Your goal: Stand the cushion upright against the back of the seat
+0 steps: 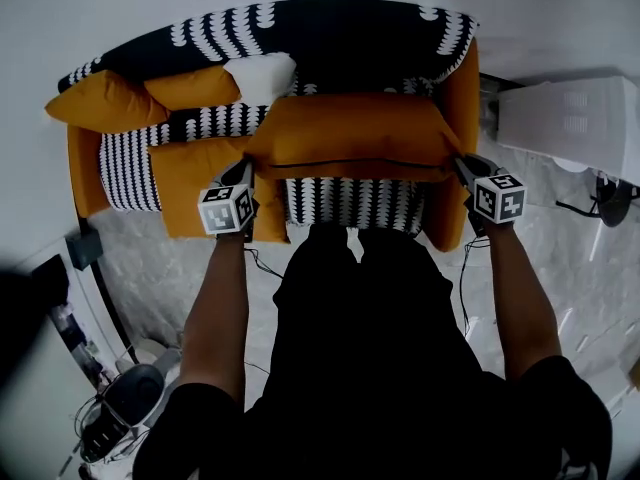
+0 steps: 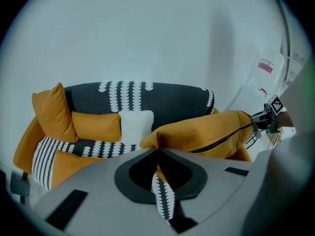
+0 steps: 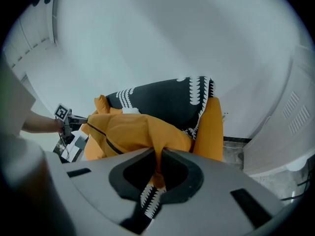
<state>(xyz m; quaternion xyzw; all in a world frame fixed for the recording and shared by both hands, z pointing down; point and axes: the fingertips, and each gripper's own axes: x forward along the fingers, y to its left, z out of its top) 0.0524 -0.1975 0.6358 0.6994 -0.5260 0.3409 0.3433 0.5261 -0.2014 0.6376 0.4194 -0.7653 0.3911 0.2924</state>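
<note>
Above the right half of the sofa seat (image 1: pixel 345 203), a large orange cushion (image 1: pixel 355 133) hangs stretched lengthwise between the two grippers, its dark zip line running along the edge nearer the person. It sits in front of the black-and-white patterned backrest (image 1: pixel 330 33); whether it touches the backrest I cannot tell. The left gripper (image 1: pixel 244 171) has its jaws nearly together, pinched on the fabric of the cushion's left corner, with the orange cloth squeezed into the narrow slit between the pads. The right gripper (image 1: pixel 462 166) is clamped the same way on the right corner, just beside the orange armrest (image 1: pixel 462 83), with a fold of cloth caught in the thin gap between its jaws. On the left part of the sofa lie two smaller orange pillows (image 1: pixel 105 103) and a white pillow (image 1: pixel 265 73), while another orange cushion (image 1: pixel 195 183) rests at the seat's front, near the left gripper.
</note>
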